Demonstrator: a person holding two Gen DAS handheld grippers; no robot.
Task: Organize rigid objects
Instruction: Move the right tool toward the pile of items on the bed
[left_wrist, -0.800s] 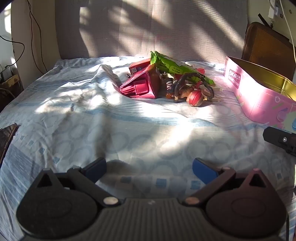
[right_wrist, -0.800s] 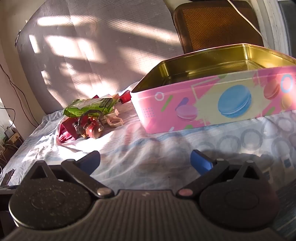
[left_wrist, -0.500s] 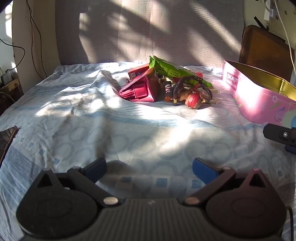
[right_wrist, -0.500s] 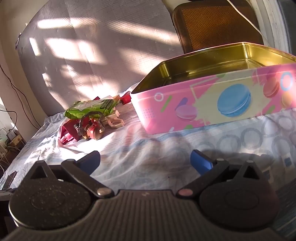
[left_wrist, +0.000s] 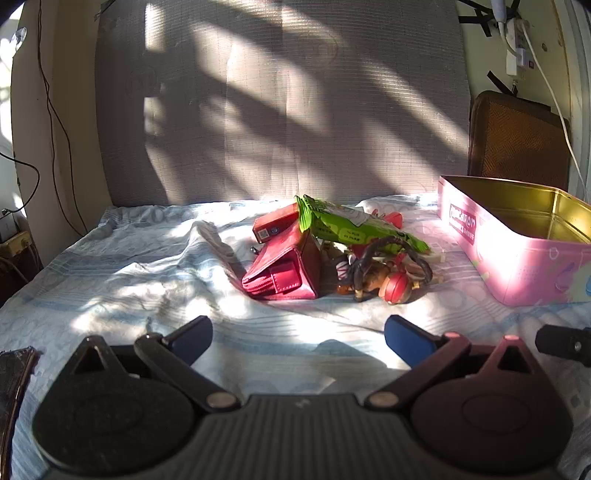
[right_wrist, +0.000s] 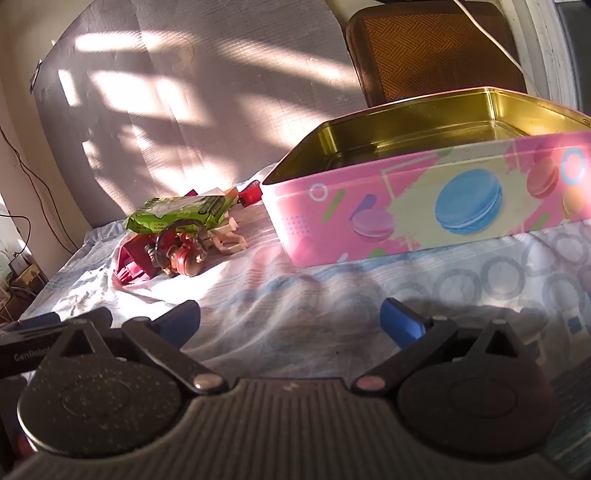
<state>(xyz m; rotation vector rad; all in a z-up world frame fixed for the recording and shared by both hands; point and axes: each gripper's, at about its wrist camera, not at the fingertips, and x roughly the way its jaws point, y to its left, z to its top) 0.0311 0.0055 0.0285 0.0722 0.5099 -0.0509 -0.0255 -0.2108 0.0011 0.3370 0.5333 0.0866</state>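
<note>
A: Item 1, left gripper (left_wrist: 297, 334): fingers spread apart, nothing between them. Since the earlier views it has closed in on the pile, which now sits larger and more central ahead; judged an approach for a first pick.

B: Item 2, right gripper (right_wrist: 290, 319)?

A: Fingers apart too, empty, low over the bed (right_wrist: 332, 280), facing the pink tin (right_wrist: 424, 206). Its outlook is hardly altered.

B: Contents of the pile?

A: Red wallet (left_wrist: 284, 273) at the near left; red box (left_wrist: 275, 225) behind it; green packet (left_wrist: 351, 227) lying across the top; a red ball with dark cord (left_wrist: 395, 284) at the near right. All touching or overlapping, near the tin's left wall but apart from it.

B: Tin status?

A: Lid off; nothing visible on the gold floor that shows. No item moved over yet.

B: Clearances?

A: Bare sheet between gripper and pile. The wallet's near edge is exposed and free. The tin's raised rim needs lifting over; the cord may drag neighbours.
</note>
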